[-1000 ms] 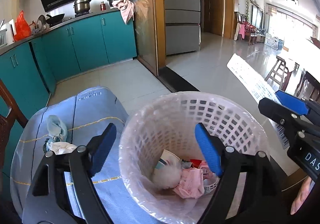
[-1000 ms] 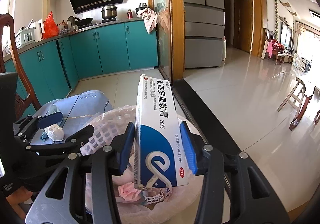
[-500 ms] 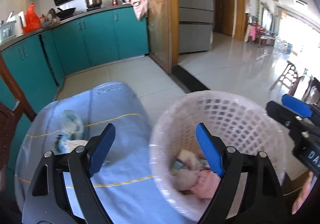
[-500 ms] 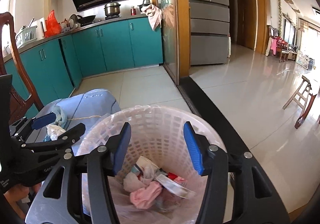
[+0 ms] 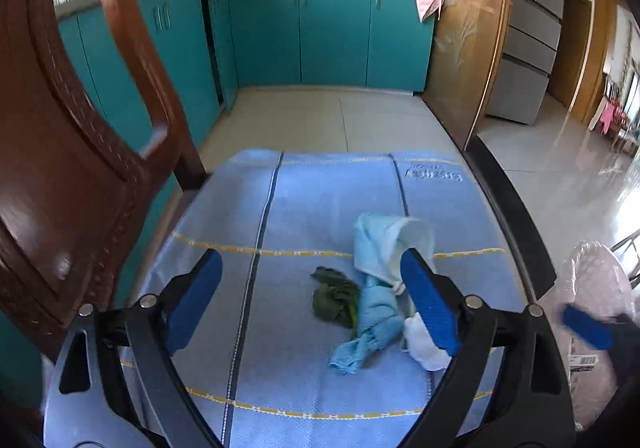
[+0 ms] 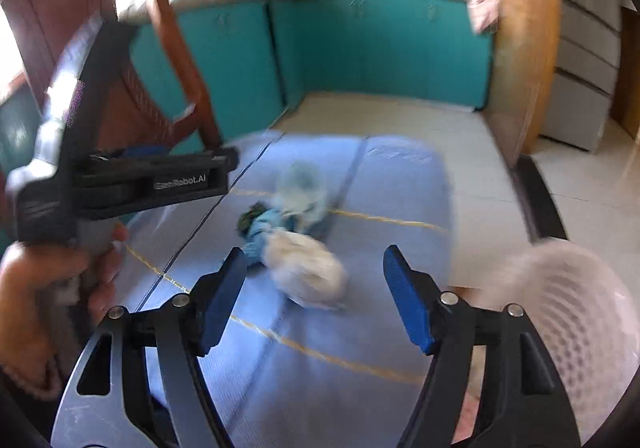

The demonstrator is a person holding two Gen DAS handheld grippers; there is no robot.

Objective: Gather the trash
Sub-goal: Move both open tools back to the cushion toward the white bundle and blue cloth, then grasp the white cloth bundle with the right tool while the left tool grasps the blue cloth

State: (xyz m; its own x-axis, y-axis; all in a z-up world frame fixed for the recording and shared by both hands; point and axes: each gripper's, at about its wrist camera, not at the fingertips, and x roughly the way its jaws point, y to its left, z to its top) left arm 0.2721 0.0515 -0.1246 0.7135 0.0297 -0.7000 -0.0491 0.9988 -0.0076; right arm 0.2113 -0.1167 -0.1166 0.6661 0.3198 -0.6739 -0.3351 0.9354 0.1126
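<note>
Both tongs are spread and widening, with nothing pinched in either. Left tongs (image 5: 310, 300) sit low in the left wrist view, their blue pads apart over the blue cloth (image 5: 320, 200) that covers the bench; the pile of trash shows between and just behind the right pad. That pile is a pale blue crumpled rag (image 5: 374, 312), a small dark green scrap (image 5: 334, 298) touching its left side, a white cup-like piece (image 5: 416, 236) at its upper end, and a white wad of tissue (image 5: 424, 344) at lower right, partly hidden by the pad. None of it touches my pads.

Right tongs (image 6: 314, 296) show in the lower middle of the right wrist view, which is blurred. Between their pads, further up the frame, lies the same white wad (image 6: 308, 268) with the blue rag (image 6: 260, 232) and the green scrap (image 6: 250, 216) behind it. At the left of that frame my left hand (image 6: 48, 288) grips the handle of the other tool.

At the lower right edge of both views stands the white mesh trash basket (image 6: 572, 308), just beside the cloth, lined with a clear bag. A dark wooden chair (image 5: 80, 128) fills the left of the left wrist view, and teal cabinets (image 5: 332, 36) run across the top.
</note>
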